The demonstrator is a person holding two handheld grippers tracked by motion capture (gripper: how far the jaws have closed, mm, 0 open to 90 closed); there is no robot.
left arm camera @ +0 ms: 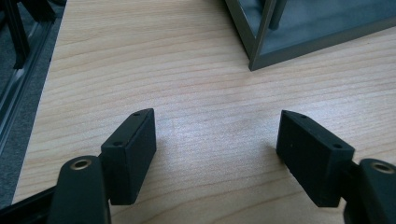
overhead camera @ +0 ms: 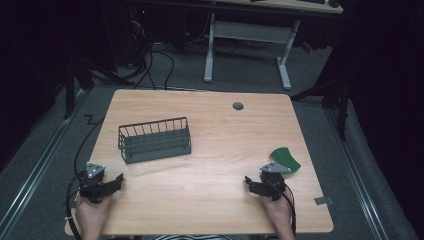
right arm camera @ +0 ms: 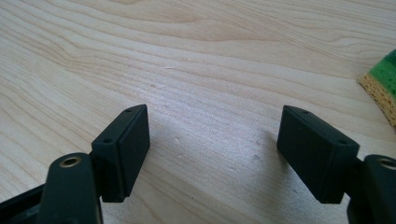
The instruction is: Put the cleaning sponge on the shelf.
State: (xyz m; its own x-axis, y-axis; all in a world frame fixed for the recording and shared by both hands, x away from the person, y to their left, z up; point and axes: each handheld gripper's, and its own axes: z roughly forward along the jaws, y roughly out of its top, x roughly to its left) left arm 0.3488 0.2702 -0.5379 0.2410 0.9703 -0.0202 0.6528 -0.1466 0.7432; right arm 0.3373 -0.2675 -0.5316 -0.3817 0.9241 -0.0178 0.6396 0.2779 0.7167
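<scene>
A dark grey wire basket (overhead camera: 154, 140) stands left of the table's middle; its near corner (left arm camera: 261, 51) shows at the top of the left gripper view. A green sponge (overhead camera: 285, 158) with a yellow underside lies near the right edge, and its corner (right arm camera: 382, 86) peeks into the right gripper view. My left gripper (overhead camera: 118, 180) rests low at the front left, open, with bare wood between its jaws (left arm camera: 217, 140). My right gripper (overhead camera: 248, 182) sits at the front right, just in front of the sponge, open over bare wood (right arm camera: 212, 137).
The wooden table (overhead camera: 215, 130) has a round grey cable cap (overhead camera: 238, 106) near its far edge. Beyond it stands a white desk frame (overhead camera: 247, 45) on a dark floor. A person's hands (overhead camera: 92, 212) come in at the bottom.
</scene>
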